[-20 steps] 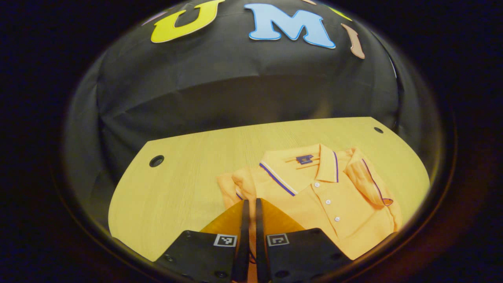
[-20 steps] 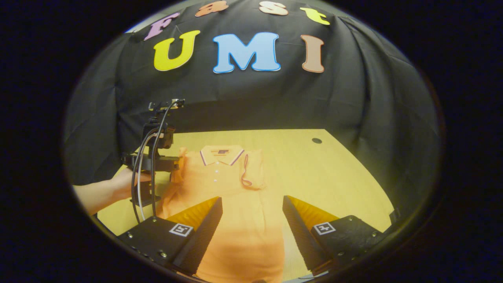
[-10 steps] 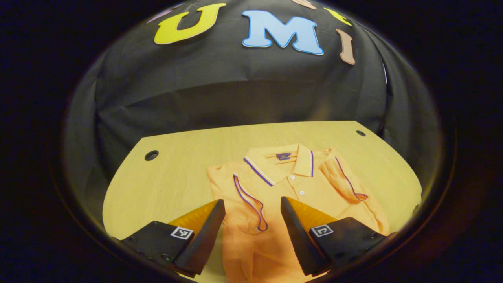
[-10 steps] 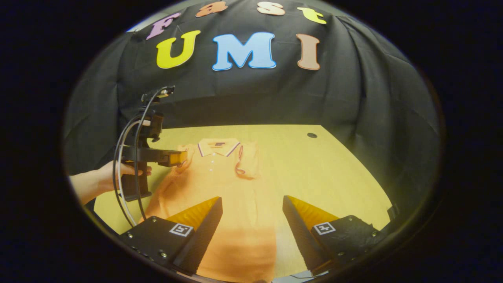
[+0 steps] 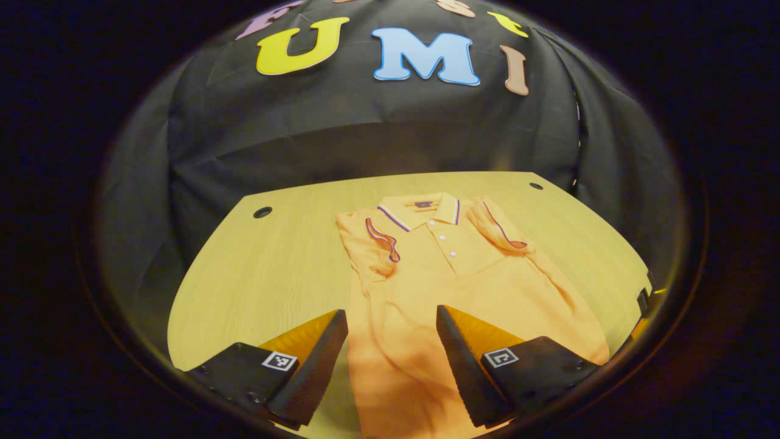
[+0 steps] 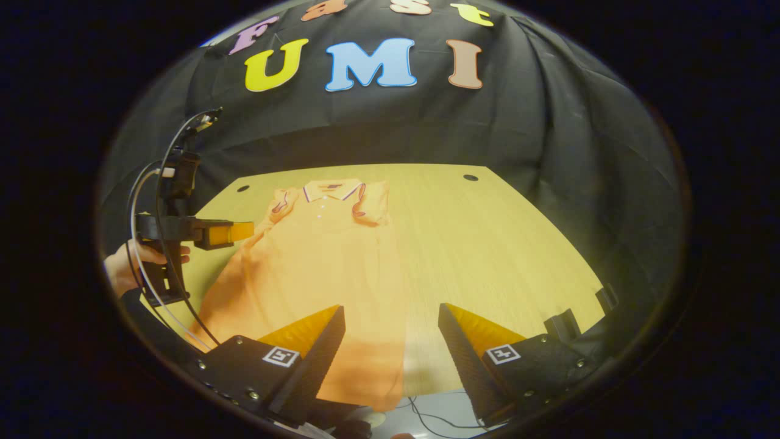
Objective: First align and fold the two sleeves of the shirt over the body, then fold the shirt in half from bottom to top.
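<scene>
An orange polo shirt [image 5: 451, 286] lies flat on the wooden table [image 5: 274, 274], collar at the far end, hem toward me. Both short sleeves, the left sleeve [image 5: 375, 244] and the right sleeve [image 5: 496, 228], are folded in over the chest. My left gripper [image 5: 392, 317] hangs open above the shirt's lower body, holding nothing. In the right gripper view the shirt [image 6: 317, 256] stretches from the near edge to the far end, and my right gripper [image 6: 392, 314] is open above its hem area. The left gripper [image 6: 234, 231], held by a hand [image 6: 122, 268], hovers beside the shirt's left edge.
The table has round cable holes near its far corners [image 5: 262, 212] [image 6: 470, 177]. Bare wood [image 6: 487, 244] spreads to the right of the shirt. Cables [image 6: 426, 408] hang below the table's near edge. Black cloth walls the booth behind.
My left gripper let go of the left sleeve, opened, and pulled back toward the hem. The right gripper also drew back toward the near edge, staying open.
</scene>
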### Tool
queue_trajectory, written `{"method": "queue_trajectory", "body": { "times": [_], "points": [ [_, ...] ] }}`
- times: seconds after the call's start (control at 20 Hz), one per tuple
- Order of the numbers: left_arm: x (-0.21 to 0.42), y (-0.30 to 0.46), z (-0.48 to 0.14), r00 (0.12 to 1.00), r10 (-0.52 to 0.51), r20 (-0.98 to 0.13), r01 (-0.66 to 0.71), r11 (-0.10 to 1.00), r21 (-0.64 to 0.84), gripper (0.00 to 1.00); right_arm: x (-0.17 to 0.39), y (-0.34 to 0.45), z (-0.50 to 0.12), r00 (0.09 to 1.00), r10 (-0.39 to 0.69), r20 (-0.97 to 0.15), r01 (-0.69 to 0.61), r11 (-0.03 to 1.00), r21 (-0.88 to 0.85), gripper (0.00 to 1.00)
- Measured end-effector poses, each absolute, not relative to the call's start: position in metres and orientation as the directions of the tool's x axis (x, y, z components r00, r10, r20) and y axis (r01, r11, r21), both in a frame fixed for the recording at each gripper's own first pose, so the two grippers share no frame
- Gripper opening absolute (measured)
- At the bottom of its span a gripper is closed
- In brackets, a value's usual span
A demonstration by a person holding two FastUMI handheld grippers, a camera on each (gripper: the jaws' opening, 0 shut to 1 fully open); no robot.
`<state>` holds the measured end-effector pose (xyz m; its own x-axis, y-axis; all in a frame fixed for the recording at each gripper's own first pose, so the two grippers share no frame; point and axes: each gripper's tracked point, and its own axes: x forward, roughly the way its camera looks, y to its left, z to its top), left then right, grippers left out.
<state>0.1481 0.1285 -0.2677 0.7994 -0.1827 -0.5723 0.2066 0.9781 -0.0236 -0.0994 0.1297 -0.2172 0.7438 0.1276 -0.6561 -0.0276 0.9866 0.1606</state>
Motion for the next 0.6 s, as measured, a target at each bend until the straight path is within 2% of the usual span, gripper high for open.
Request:
{"method": "queue_trajectory", "body": {
  "times": [0.6],
  "points": [
    [-0.022,0.167,-0.299,0.756,-0.174,-0.631,0.181,0.982,-0.054,0.96,-0.163,0.154,-0.274,0.623,0.224,-0.750,-0.126,0.974,0.187,0.96]
  ]
}}
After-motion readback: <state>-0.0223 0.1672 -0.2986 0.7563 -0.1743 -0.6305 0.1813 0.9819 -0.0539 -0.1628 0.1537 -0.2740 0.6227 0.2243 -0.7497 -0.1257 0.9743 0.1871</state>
